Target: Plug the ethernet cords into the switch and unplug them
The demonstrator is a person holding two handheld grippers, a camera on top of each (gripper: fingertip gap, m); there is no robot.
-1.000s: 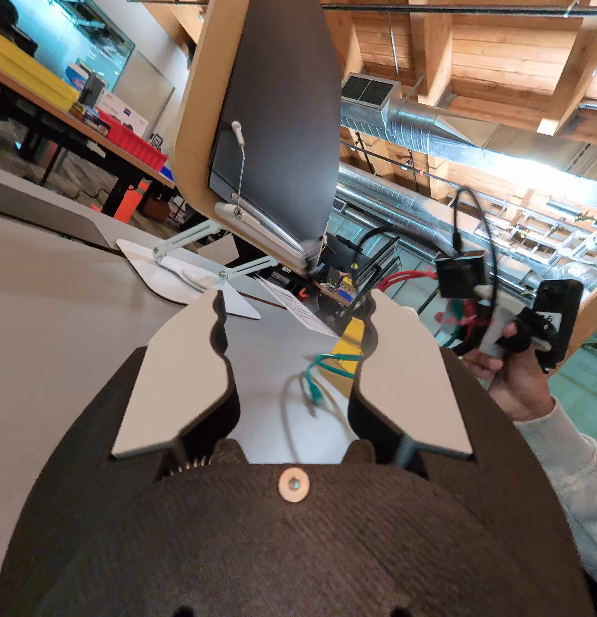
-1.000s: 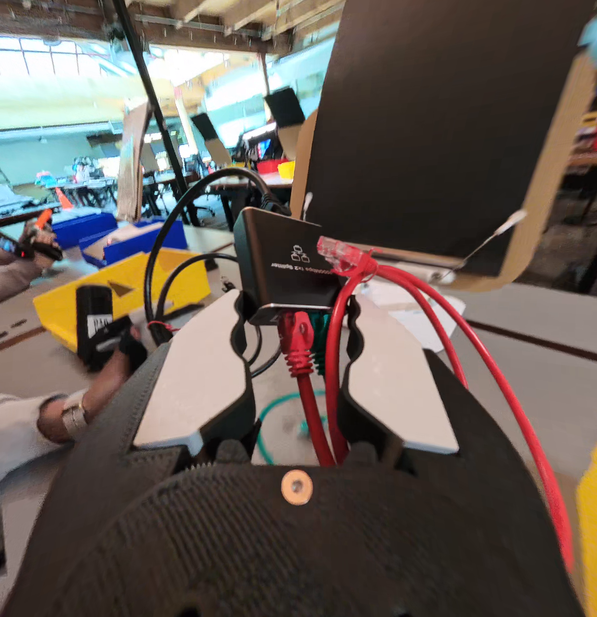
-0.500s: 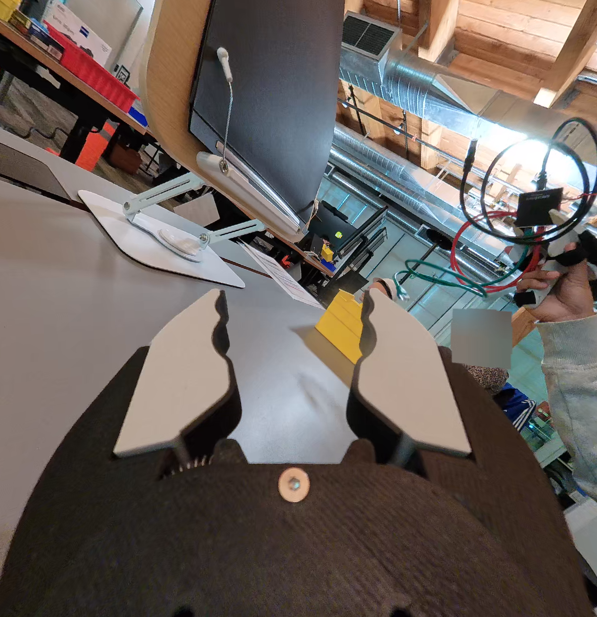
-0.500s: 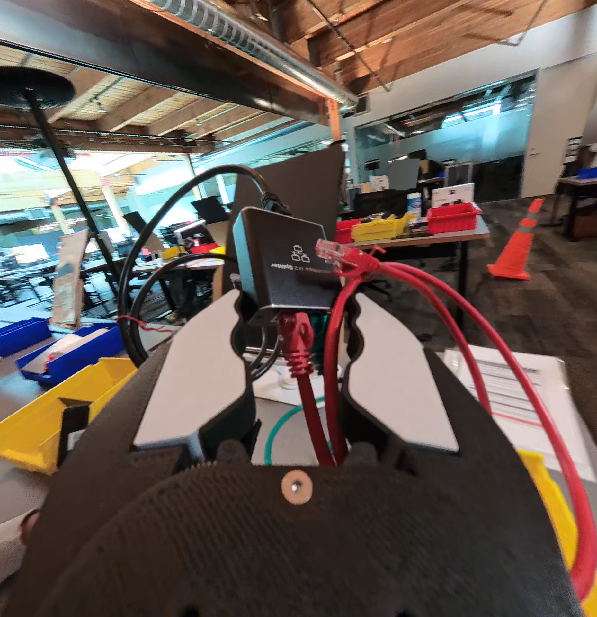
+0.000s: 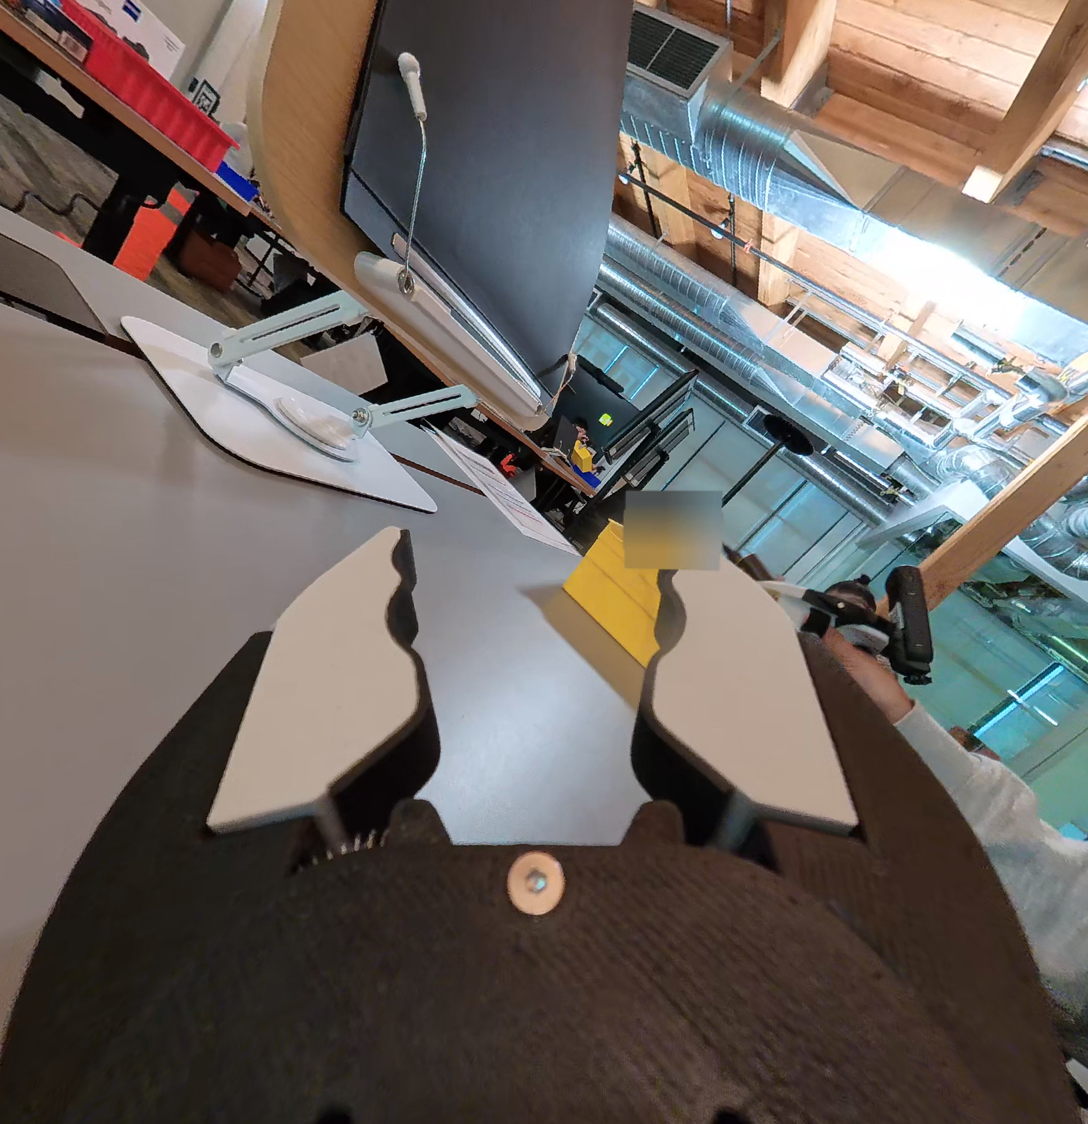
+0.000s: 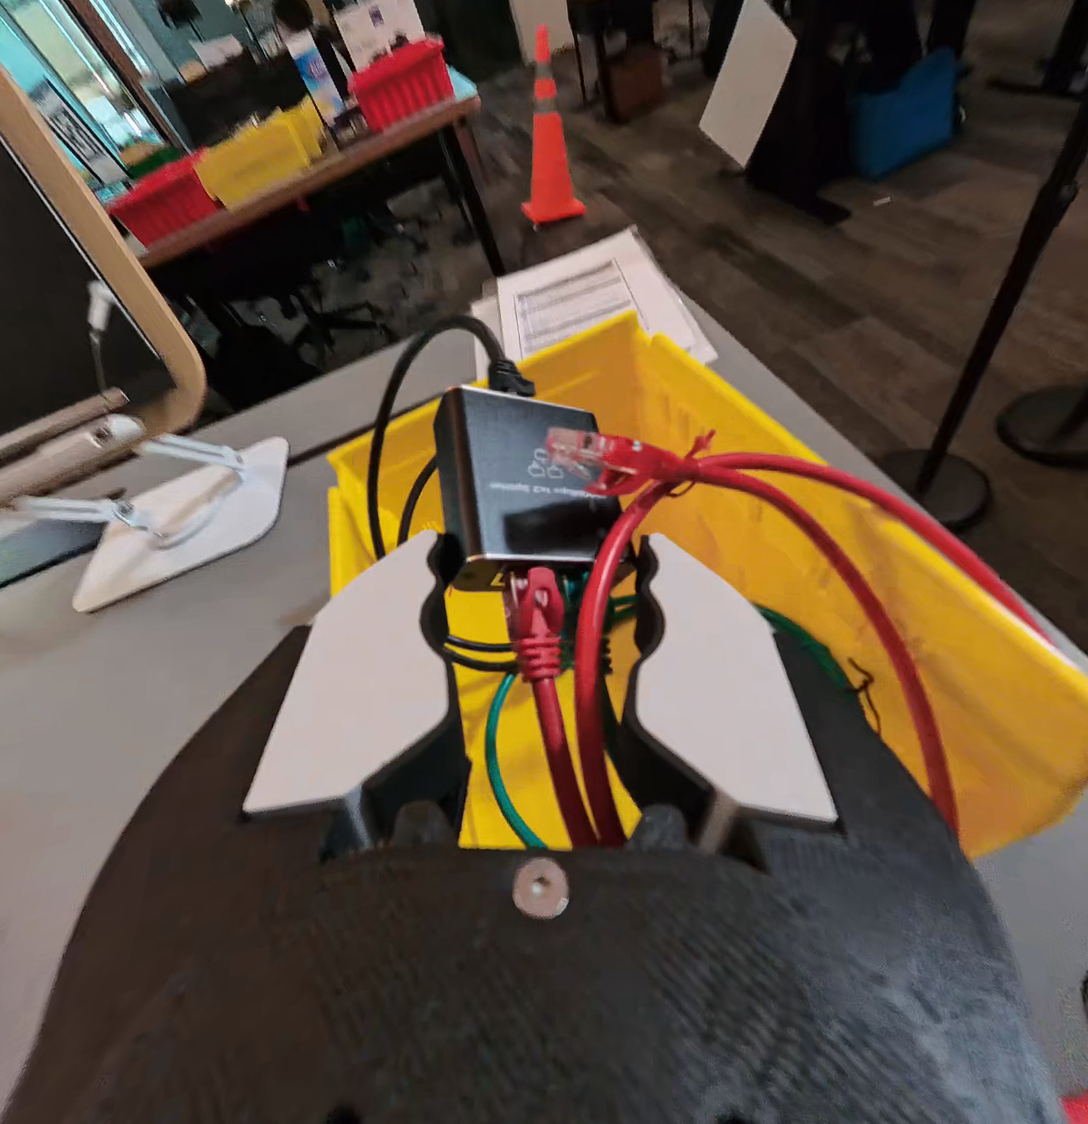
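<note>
My right gripper (image 6: 538,547) is shut on the near end of a black switch box (image 6: 523,480) and holds it over a yellow bin (image 6: 742,547). A red cord (image 6: 535,614) is plugged into the switch's near face, with a green cord (image 6: 499,730) beside it. The red cord's other plug (image 6: 590,450) lies loose on top of the switch. A black cable (image 6: 383,462) loops from the far end. My left gripper (image 5: 532,562) is open and empty above the grey table (image 5: 134,578). The right gripper's handle (image 5: 909,626) shows at the right, in a hand.
A dark screen in a wood frame (image 5: 468,182) tilts over the table on a white stand (image 5: 274,426), seen also in the right wrist view (image 6: 176,529). A paper sheet (image 6: 578,298) lies behind the bin. The bin shows in the left wrist view (image 5: 614,602). An orange cone (image 6: 550,152) and pole bases (image 6: 949,486) stand on the floor.
My right gripper has swung the switch and its cords from high in the air down over the yellow bin. The green cord has left the table. My left gripper stays open.
</note>
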